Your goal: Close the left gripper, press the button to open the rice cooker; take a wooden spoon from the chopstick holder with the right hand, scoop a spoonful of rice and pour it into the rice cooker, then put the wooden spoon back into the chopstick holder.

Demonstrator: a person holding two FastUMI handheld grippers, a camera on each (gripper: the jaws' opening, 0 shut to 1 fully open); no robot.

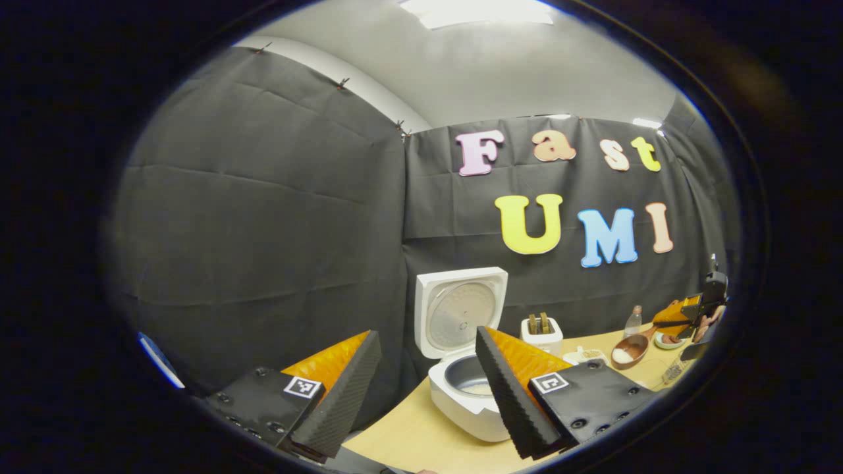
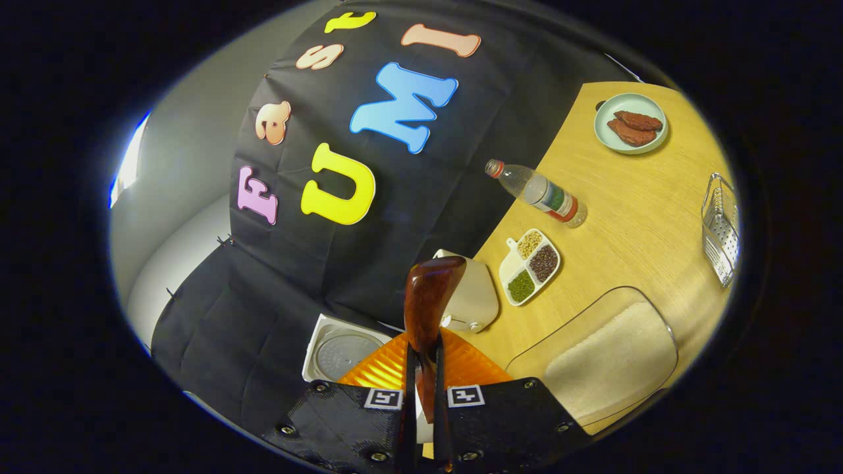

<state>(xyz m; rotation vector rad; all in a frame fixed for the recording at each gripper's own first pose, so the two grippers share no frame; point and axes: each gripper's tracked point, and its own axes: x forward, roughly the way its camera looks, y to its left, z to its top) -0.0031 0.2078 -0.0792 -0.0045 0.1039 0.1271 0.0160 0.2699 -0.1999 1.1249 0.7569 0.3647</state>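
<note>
While the left gripper [image 1: 427, 368] hangs off the tabletop's [image 1: 421, 431] near edge with its fingers spread apart and nothing between them, the rice cooker [image 1: 464, 388] sits at the back edge against the wall, lid [image 1: 459, 311] raised upright. Right gripper [image 2: 421, 388]: fingers pressed together on the handle of the wooden spoon [image 2: 428, 309], seen from the left gripper view with rice in its bowl. Also on the tabletop: rice container [image 2: 609, 352], chopstick holder [image 2: 721, 227], bottle [image 2: 540, 193], divided dish of beans [image 2: 530, 266].
</note>
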